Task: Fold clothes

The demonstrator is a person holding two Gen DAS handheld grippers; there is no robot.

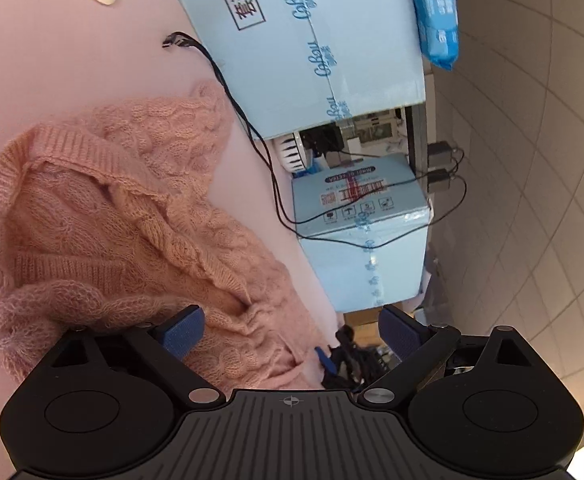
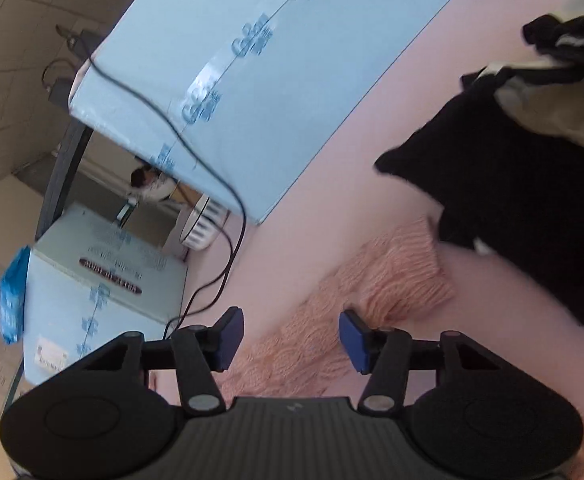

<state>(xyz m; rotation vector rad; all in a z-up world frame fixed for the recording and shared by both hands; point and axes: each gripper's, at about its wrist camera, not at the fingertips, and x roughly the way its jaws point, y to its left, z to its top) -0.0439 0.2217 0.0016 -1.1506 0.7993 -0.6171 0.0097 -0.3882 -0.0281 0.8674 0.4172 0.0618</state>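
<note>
- Blue-padded left gripper point(image 1: 290, 334) is spread wide and grips nothing; its left pad sits over the pink sweater point(image 1: 132, 216), though contact cannot be confirmed.
- Right gripper point(image 2: 290, 340) is spread above a sweater sleeve point(image 2: 372, 292), empty.
- Sweater lies crumpled, cable-knit, on the pink table point(image 1: 52, 60).
- Beyond the sweater: black cable point(image 1: 268, 160), blue boxes point(image 1: 312, 40).
- Right of the sleeve: dark clothes point(image 2: 524, 200).

Large light-blue carton point(image 1: 312, 40), top centre of left wrist view: boxed black Chinese characters, partly cut off, not fully readable; blue script brand on tape seam, reads roughly "Cobou".
Smaller light-blue carton point(image 1: 362, 216), centre right: red upside-down label, handling icons, too small to read.
Blue packet point(image 1: 436, 12), upper right: white print, illegible.
Right wrist view: same cartons, print blurred.
</note>
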